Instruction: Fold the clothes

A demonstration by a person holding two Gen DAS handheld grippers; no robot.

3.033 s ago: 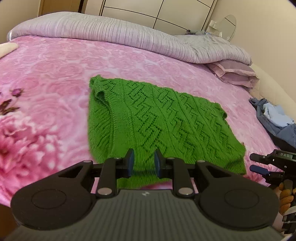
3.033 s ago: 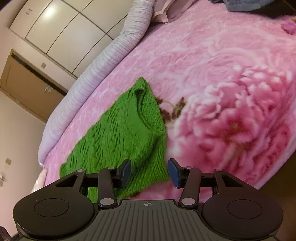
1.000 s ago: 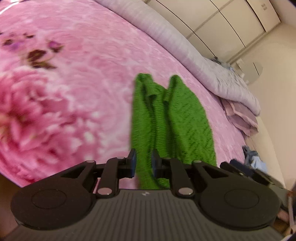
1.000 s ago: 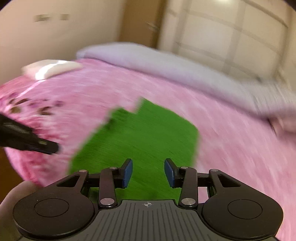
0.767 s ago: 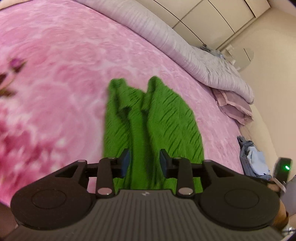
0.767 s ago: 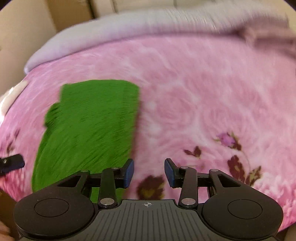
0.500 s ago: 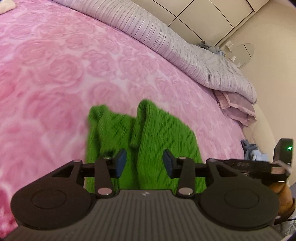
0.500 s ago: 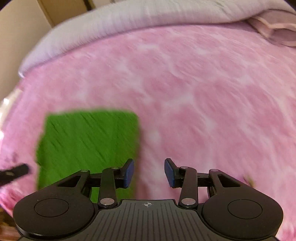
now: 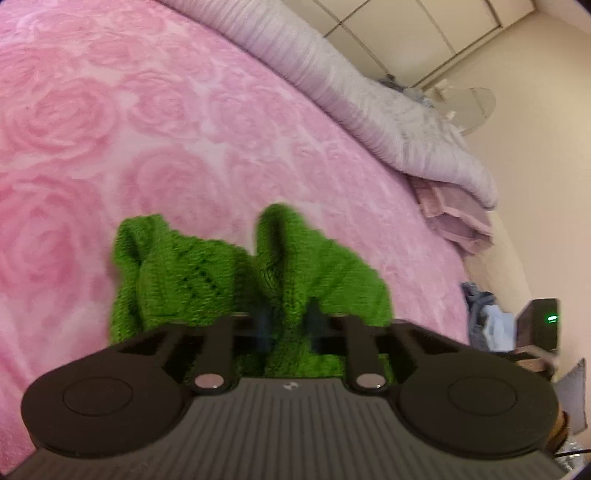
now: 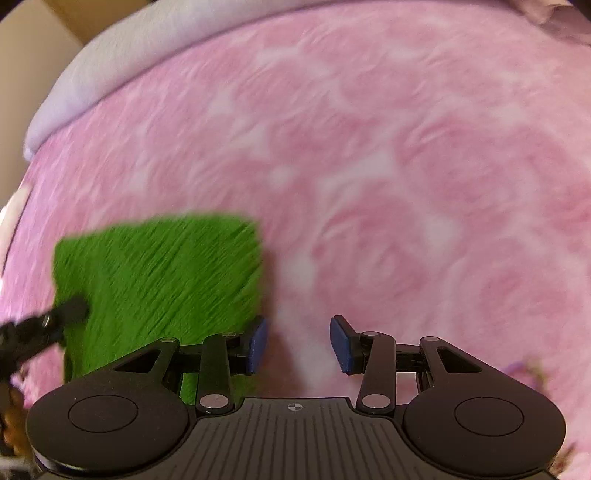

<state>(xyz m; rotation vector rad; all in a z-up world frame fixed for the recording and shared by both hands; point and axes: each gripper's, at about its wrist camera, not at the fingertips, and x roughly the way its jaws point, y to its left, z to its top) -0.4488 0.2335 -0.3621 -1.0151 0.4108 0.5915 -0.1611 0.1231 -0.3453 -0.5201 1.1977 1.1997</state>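
Green knit sweater [image 9: 207, 280] on bed [image 9: 110, 122]: soft, limp; grip an edge. Left gripper [image 9: 286, 328] jaws blurred, state unclear; right gripper [image 10: 298, 345] jaws apart.

Left gripper [image 9: 287, 328], motion-blurred at lower centre, jaws part-open; right gripper [image 10: 298, 345] gapes wide at lower centre.

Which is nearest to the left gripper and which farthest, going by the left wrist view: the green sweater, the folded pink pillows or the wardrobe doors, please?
From the left gripper:
1. Green sweater, right at the fingertips on the bed.
2. Folded pink pillows, up on the right by the grey duvet.
3. Wardrobe doors, against the back wall behind the bed.
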